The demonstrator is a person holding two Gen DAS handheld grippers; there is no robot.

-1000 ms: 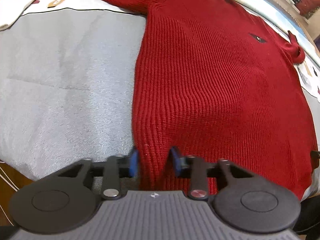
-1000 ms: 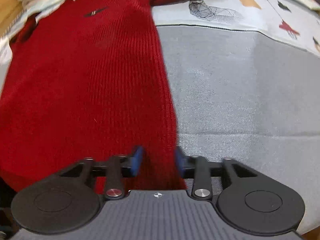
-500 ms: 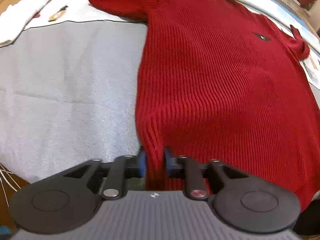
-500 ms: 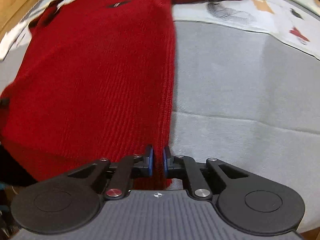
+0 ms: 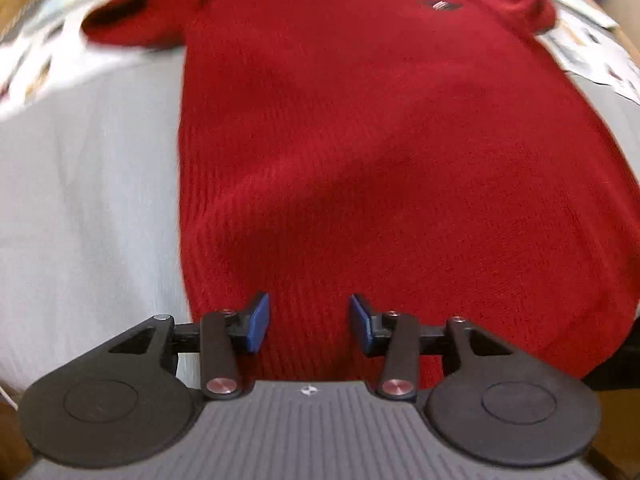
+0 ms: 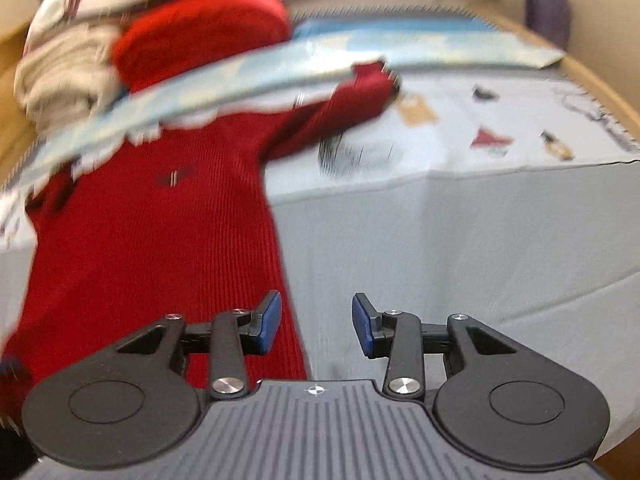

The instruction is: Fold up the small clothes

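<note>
A red knitted sweater (image 5: 380,140) lies flat on the grey table cover (image 5: 80,200), with a small dark emblem (image 5: 440,3) on its chest. My left gripper (image 5: 308,322) is open above the sweater's bottom hem near its left corner, holding nothing. In the right wrist view the sweater (image 6: 152,232) lies to the left with one sleeve (image 6: 332,108) stretched out to the right. My right gripper (image 6: 316,326) is open at the sweater's right bottom edge, over the grey cover (image 6: 460,248), and holds nothing.
A printed light cloth (image 6: 500,128) covers the far part of the table. A pile of clothes, cream (image 6: 64,76) and red (image 6: 200,36), lies at the back left. A wooden edge (image 6: 600,84) borders the table on the right.
Both grippers, shut on the sweater's bottom hem half a second ago, have opened and let it go. Both views have shifted and are blurred by motion.
</note>
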